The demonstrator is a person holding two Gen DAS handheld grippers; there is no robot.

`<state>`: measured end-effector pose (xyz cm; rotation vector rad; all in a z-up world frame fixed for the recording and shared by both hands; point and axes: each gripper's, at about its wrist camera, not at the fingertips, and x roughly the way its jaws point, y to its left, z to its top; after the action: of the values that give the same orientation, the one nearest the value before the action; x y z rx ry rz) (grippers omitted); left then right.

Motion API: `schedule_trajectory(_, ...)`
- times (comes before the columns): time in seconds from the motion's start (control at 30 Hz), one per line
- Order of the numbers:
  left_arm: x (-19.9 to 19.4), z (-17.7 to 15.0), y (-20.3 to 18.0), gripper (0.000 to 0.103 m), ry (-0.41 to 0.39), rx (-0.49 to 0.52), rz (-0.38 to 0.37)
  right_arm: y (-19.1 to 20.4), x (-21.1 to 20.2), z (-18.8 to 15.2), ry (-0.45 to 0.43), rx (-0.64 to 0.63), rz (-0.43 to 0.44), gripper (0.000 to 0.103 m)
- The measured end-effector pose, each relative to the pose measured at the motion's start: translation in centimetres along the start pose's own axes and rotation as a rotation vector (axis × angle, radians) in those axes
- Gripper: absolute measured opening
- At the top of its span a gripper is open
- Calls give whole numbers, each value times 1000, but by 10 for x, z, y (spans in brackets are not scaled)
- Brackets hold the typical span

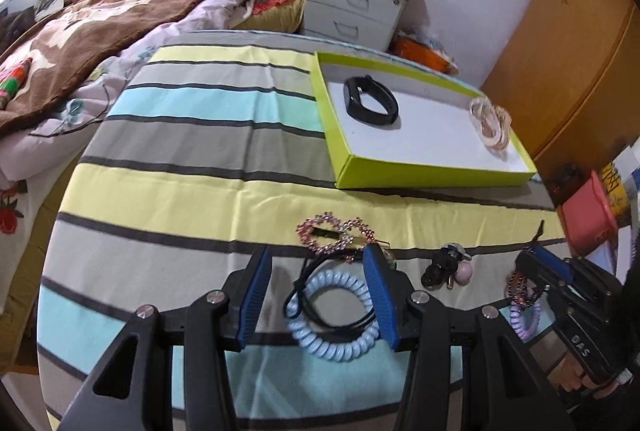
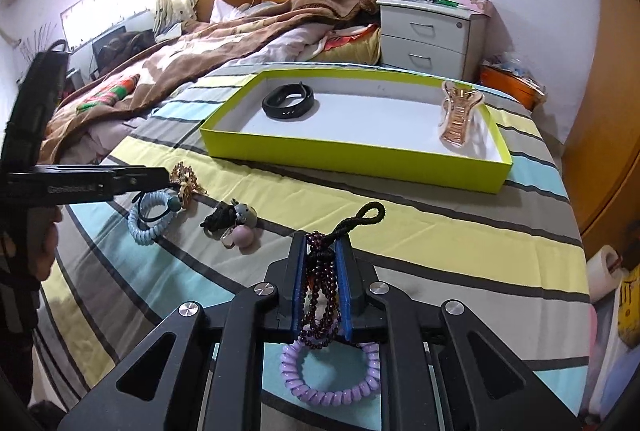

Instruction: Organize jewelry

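My left gripper (image 1: 318,255) is open, its fingers on either side of a light blue coil hair tie (image 1: 332,315) with a black elastic on the striped cloth. A pink rhinestone clip (image 1: 336,235) lies just beyond. My right gripper (image 2: 323,243) is shut on a dark purple bead bracelet (image 2: 320,295) with a black cord loop, above a lilac coil hair tie (image 2: 328,371). The green tray (image 2: 360,155) holds a black wristband (image 2: 290,101) and a rose-gold claw clip (image 2: 458,115).
A black and grey charm with a pink ball (image 2: 236,227) lies between the grippers. The tray (image 1: 432,177) sits at the table's far right. A bed with a brown blanket (image 2: 220,43), a white nightstand (image 2: 432,35) and a wooden wardrobe (image 2: 616,111) surround the table.
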<state>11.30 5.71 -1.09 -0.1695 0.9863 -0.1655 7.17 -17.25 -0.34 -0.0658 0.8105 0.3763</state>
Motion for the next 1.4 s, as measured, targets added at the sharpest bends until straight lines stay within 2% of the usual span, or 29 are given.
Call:
schedule_trajectory(0.13, 9, 5, -13, 50, 9, 34, 5, 0, 0, -1, -3, 9, 5, 15)
schedule_trajectory(0.27, 16, 9, -22, 55, 12, 68, 47, -1, 0, 0, -3, 15, 10, 15)
schedule_trajectory(0.53, 23, 12, -22, 54, 22, 44, 67, -1, 1, -1, -4, 22, 18, 15)
schedule_trajectory(0.73, 22, 11, -23, 47, 15, 42, 71, -2, 1, -1, -5, 23, 16, 15)
schedule_trajectory(0.8, 19, 12, -24, 36, 0, 48, 65, -2, 0, -1, -6, 23, 17, 15)
schedule_trajectory(0.87, 17, 12, -26, 29, -4, 55, 66, -2, 0, -1, -6, 23, 16, 15)
schedule_trajectory(1.03, 19, 11, -25, 29, -3, 53, 68, -3, -2, 0, -12, 27, 13, 15)
schedule_trajectory(1.1, 18, 12, -25, 21, -7, 50, 65, -2, -1, 0, -12, 27, 13, 15)
schedule_trajectory(1.2, 17, 14, -22, 18, -23, 40, 73, -3, -2, 1, -15, 28, 11, 15)
schedule_trajectory(1.4, 19, 20, -9, 21, -14, -5, 54, -3, -3, 0, -17, 27, 18, 15)
